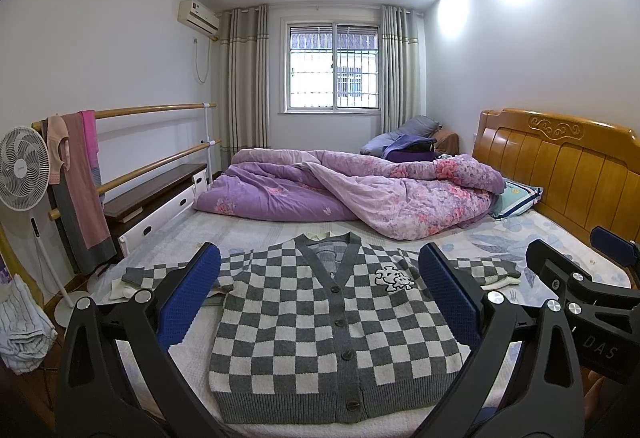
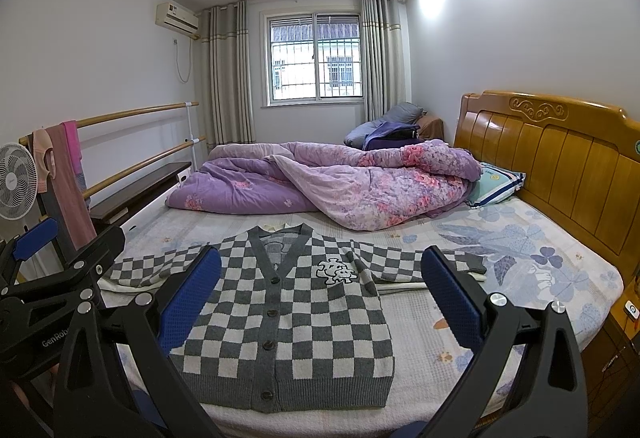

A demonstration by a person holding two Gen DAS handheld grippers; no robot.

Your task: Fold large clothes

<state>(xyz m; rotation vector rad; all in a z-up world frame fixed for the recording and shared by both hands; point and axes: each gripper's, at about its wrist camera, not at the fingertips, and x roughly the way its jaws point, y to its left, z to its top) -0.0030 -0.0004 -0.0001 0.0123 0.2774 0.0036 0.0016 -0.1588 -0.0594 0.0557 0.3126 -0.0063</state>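
Left wrist view: checkered cardigan (image 1: pixel 332 322) lies flat, buttoned, sleeves spread, on bed (image 1: pixel 560 238) at near edge; no fold made yet, whole task left. Left gripper (image 1: pixel 320 294) jaws wide apart, empty, above cardigan. Right gripper (image 2: pixel 320 294) likewise spread, holding nothing. Hem nearly at mattress edge. Rumpled quilt (image 1: pixel 360 190) beyond cardigan collar limits room; free sheet on headboard side.

Left gripper (image 1: pixel 318 296): my jaws stand wide apart, holding nothing.
Cardigan (image 1: pixel 316 334): I see it flat and buttoned on the bed (image 1: pixel 560 238), between and beyond my jaws.
Right gripper (image 1: pixel 580 286): just right of my right jaw.
Quilt (image 1: pixel 360 190): bunched well beyond.
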